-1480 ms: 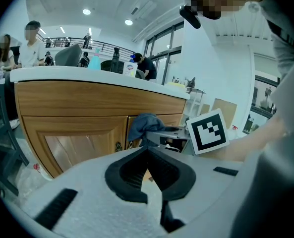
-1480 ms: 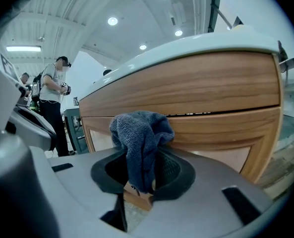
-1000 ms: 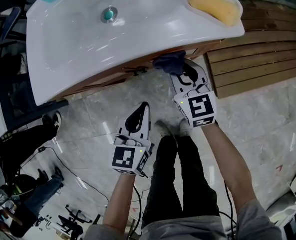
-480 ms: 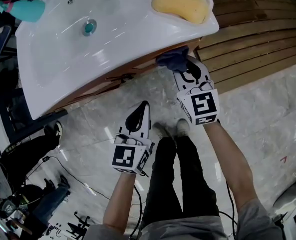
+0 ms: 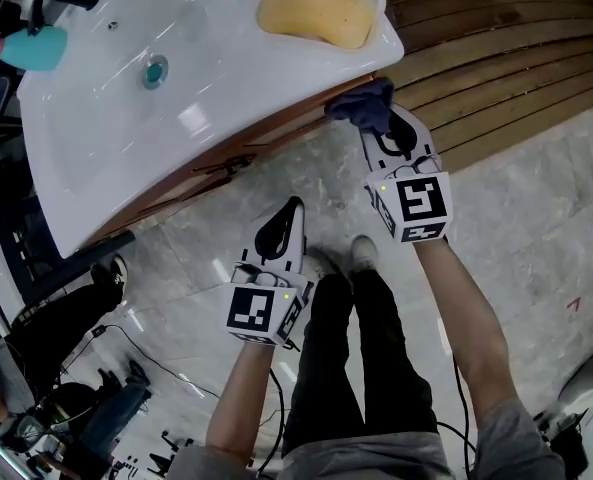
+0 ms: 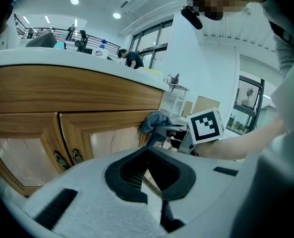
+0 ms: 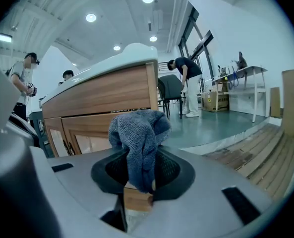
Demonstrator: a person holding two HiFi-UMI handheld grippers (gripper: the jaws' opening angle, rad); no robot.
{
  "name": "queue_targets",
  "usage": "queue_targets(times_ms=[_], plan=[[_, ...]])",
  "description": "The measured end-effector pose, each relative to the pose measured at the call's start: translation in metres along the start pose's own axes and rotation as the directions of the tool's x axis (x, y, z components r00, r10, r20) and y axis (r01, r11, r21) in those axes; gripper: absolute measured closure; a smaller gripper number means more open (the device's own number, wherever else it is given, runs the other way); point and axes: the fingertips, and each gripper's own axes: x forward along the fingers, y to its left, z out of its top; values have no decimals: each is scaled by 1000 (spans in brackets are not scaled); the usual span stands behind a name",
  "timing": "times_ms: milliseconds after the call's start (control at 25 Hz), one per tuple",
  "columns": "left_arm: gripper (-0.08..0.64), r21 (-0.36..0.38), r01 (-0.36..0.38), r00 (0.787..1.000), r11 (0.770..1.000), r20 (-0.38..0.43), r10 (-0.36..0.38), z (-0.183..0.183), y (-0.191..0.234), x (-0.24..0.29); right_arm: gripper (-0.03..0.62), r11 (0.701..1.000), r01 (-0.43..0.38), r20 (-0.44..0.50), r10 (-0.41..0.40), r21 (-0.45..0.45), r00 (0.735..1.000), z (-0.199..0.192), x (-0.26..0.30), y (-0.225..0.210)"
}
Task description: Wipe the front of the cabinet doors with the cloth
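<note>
Head view, steeply down: takes in the white basin (image 5: 96, 118) capping the wooden cabinet (image 5: 276, 131), ahead of both grippers.

Right gripper view: faces the cabinet doors (image 7: 87, 138) ahead and to the left of the jaws, panels upright, long axis vertical, with the cabinet's right-hand corner post just behind the cloth.

Right gripper (image 5: 384, 133): clamped on the blue-grey cloth (image 5: 364, 106), wad bunched up and out past the jaw tips, set against the top right corner of the cabinet front. Touching or only very nearly so; cannot tell which.

Left gripper (image 5: 288, 213): drawn together to a thin slit, holding nothing, well back from the doors, below and to the left of the right one.

Judged from this: a wipe at the right end of the front, leaving the rest of the door faces leftward and downward from the cloth. Calls next for a sweep left across the panels, wad kept pressed to the wood. Right hand clearly the nearer; no call for the left.

Smallest: dark door handles (image 6: 76, 155), further left of the cloth at the seam between the doors. Likely to snag the wad in passing.
</note>
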Motion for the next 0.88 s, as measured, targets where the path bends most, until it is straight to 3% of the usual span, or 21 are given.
queue_targets(times_ms=[200, 880], plan=[[554, 1, 21, 1000, 1000, -8, -21, -3, -3, 2, 502, 999, 39, -1, -39, 22, 999, -3, -7, -10], [554, -8, -2, 1000, 1000, 6, 2, -22, 3, -46, 502, 1000, -29, 15, 30, -10, 999, -27, -61, 52]])
